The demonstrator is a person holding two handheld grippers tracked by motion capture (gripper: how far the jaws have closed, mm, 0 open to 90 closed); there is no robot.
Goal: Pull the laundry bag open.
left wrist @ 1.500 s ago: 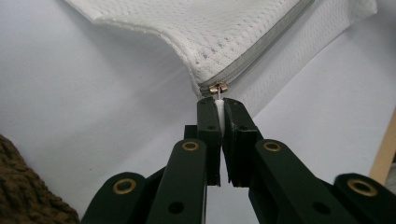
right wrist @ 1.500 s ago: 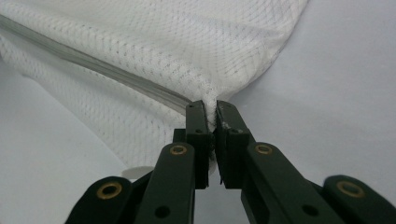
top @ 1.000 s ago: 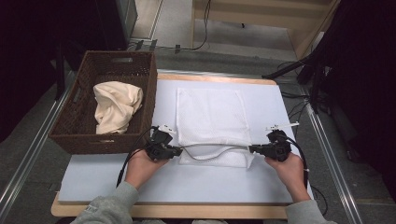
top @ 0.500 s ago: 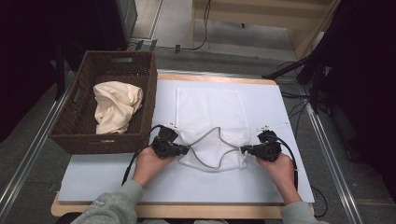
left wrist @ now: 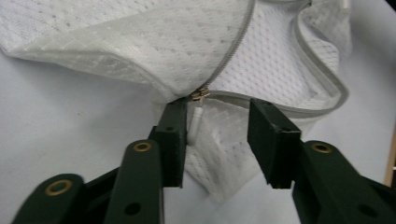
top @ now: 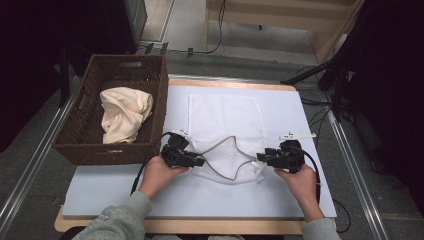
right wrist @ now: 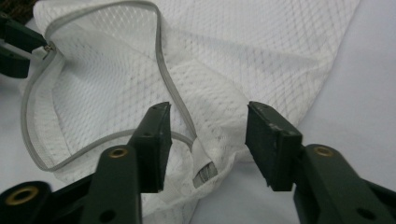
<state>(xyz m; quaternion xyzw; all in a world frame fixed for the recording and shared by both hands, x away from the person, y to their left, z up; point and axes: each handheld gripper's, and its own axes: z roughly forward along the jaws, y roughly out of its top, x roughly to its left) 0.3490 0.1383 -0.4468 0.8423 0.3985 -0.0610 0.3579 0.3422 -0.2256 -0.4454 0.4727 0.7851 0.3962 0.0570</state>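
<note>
A white mesh bag point(top: 225, 117) lies flat on the white mat point(top: 280, 197), its grey zipper mouth point(top: 227, 145) gaping toward the near edge. My left gripper point(top: 201, 161) is at the bag's near left corner. Its jaws have just been opening and stand apart around the zipper pull point(left wrist: 197, 119), which lies beside the left finger point(left wrist: 172, 140). My right gripper point(top: 261, 157) is at the near right corner. Its jaws have also just been opening, and the bag's corner with a small label point(right wrist: 203, 170) sits loose between them.
A dark wicker basket point(top: 80, 137) stands at the left of the mat with a crumpled cream cloth point(top: 125, 114) inside. Cables trail from both grippers across the near mat. The wooden table edge point(top: 200, 227) runs along the front.
Both hands drew inward toward each other, so the zipper mouth bulged from a flat line into a wide loop. Both grippers then went from shut on the bag's corners to open.
</note>
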